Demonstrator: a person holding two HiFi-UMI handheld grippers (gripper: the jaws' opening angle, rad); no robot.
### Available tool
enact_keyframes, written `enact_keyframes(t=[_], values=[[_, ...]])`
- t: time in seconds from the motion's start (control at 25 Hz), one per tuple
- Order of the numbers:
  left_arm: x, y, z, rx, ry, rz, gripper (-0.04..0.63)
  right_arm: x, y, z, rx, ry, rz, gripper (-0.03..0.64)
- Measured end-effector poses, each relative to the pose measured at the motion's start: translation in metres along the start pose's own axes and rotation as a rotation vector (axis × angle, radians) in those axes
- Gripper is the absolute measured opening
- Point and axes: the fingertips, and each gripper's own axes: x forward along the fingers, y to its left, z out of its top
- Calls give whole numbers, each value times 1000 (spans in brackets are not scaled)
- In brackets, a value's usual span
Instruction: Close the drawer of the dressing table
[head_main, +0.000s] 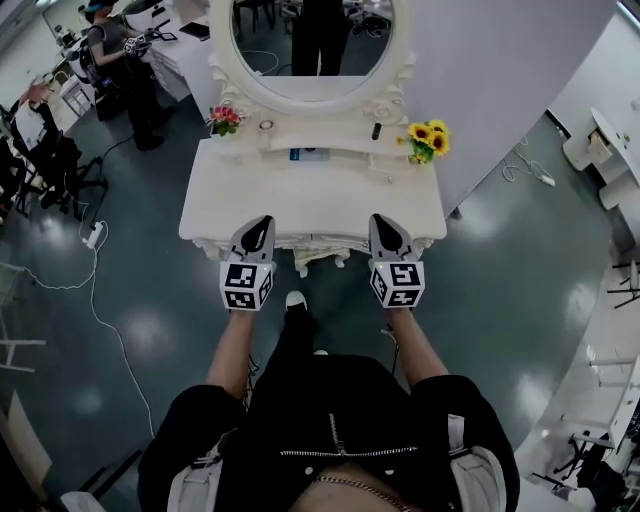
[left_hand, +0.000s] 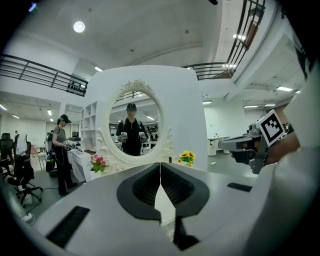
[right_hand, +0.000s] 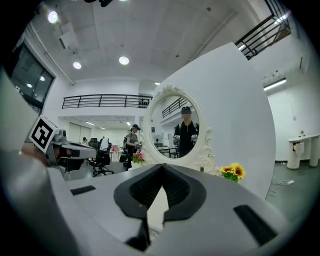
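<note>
L gripper (head_main: 264, 222), R gripper (head_main: 381, 220) (both closed), 1 dressing table (head_main: 310, 195).

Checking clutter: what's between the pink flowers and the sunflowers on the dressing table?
Head view: between pink flowers and sunflowers sit a small ring-shaped item, a blue-white pack and a small dark bottle.

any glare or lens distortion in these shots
Head view: soft glare patches on the glossy floor, otherwise evenly lit. Left gripper view: fisheye, dark vignetted corners, balcony railing curved. Right gripper view: same fisheye, ceiling lamp blown out white.
</note>
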Motion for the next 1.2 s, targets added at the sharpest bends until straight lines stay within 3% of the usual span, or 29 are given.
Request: enact_keyframes(t=[0.64,1.2], values=[[208,113,34,27,-28,-87,21,200,-75,29,-11,1,-88,5],[267,120,43,0,-29,-79,21,245,-115,34,-18,13,-67,5]])
